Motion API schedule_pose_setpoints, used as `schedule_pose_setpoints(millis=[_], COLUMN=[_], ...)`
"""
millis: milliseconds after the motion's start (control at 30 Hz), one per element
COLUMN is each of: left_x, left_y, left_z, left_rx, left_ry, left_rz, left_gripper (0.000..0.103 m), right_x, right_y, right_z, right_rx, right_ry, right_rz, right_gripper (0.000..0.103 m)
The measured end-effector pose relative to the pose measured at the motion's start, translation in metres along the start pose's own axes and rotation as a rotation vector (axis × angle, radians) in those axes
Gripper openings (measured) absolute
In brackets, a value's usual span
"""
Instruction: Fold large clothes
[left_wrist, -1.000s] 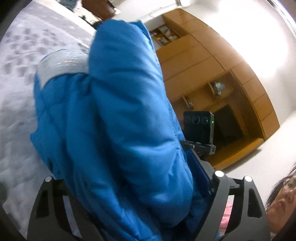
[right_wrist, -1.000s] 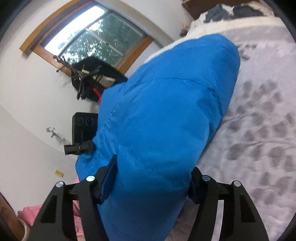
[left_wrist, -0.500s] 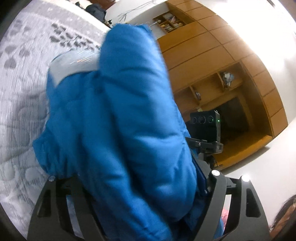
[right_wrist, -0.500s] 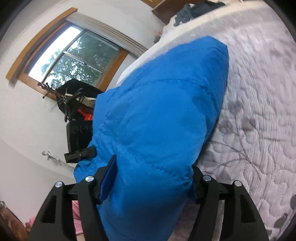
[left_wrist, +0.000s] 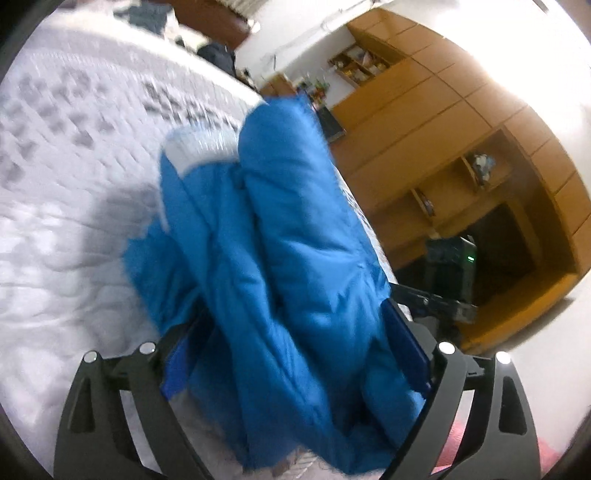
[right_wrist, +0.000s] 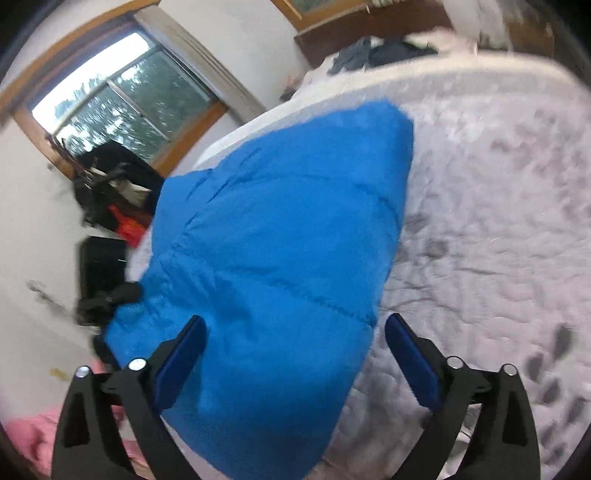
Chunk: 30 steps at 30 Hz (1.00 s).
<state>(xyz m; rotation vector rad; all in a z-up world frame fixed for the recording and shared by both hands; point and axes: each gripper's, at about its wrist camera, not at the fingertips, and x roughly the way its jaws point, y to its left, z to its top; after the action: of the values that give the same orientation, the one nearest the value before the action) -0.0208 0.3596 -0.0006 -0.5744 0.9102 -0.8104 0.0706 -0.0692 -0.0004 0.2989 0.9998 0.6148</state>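
lying on the bed (right_wrist: 498, 192), blue jacket (right_wrist: 280, 236) between both grippers.

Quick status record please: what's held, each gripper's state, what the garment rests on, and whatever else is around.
garment: blue padded jacket, bunched and folded on itself, pale lining patch showing in the left wrist view
surface: grey patterned bed cover
left gripper: fingers wide apart, jacket bulk between them; real grip cannot be confirmed
right gripper: open, gap visible between the right finger and the jacket edge
background left view: wooden wall cabinet
background right view: window; dark clothes at the far end of the bed
image quality: motion blur in both views
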Motion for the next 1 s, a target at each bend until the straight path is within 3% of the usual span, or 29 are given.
schedule_pose_setpoints(millis=[200, 467, 633, 800, 1000], left_x=[-0.043, -0.058, -0.064, -0.069, -0.071], left_y=[-0.038, -0.079, -0.098, -0.115, -0.126], left_z=[0.0, -0.028, -0.05, -0.065, -0.079], left_rx=[0.124, 0.183, 0.209, 0.248, 0.273], left_ry=[-0.084, -0.105, -0.123, -0.15, -0.159], left_rz=[0.256, 0.457, 0.53, 0.589, 0.613], left_gripper=[0.099, 0.1, 0.1, 0.1, 0.1], right_x=[-0.024, -0.037, -0.048, -0.053, -0.057], right_y=[0.035, 0.075, 0.087, 0.101, 0.112], right_z=[-0.016, -0.032, -0.044, -0.053, -0.061], right_rx=[-0.042, -0.056, -0.05, -0.06, -0.07], right_ry=[-0.019, -0.025, -0.062, -0.078, -0.109], right_rz=[-0.222, -0.396, -0.441, -0.544, -0.592], right_gripper=[0.099, 0.099, 0.099, 0.099, 0.099])
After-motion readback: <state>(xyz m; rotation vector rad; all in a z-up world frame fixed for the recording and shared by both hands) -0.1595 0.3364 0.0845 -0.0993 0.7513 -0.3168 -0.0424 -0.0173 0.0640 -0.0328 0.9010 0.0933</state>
